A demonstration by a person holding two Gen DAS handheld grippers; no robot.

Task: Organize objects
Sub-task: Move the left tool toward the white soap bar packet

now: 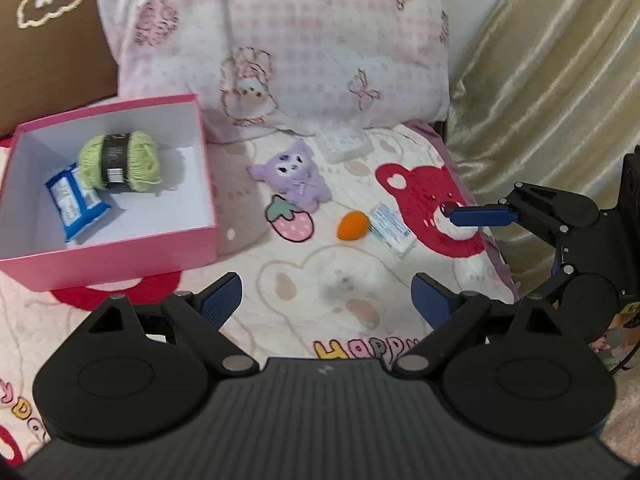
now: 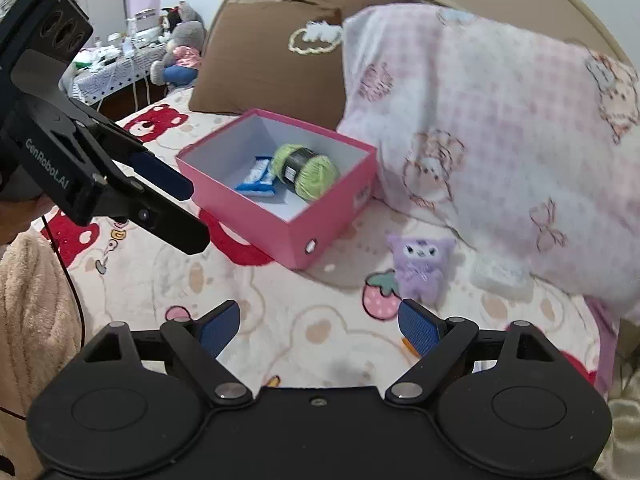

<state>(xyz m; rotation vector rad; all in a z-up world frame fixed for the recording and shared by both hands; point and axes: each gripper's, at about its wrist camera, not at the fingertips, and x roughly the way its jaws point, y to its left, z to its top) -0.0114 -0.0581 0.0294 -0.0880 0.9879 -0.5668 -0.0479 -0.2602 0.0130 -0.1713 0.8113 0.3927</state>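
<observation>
- Bedroom tidy-up: left gripper (image 1: 326, 296) and right gripper (image 2: 318, 326) both spread wide, nothing held, above the blanket (image 1: 304, 280).
- Pink box (image 1: 120, 248) to the left holds yarn (image 1: 120, 160) & blue packets (image 1: 74, 200).
- Orange sponge (image 1: 352, 224) lies loose ahead, closer to right gripper, probably next.

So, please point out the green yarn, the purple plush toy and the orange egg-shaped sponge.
green yarn (image 1: 120, 160): left wrist view, on its dark paper band.
purple plush toy (image 1: 294, 176): left wrist view, on its face.
orange egg-shaped sponge (image 1: 352, 224): left wrist view, on its middle.
</observation>
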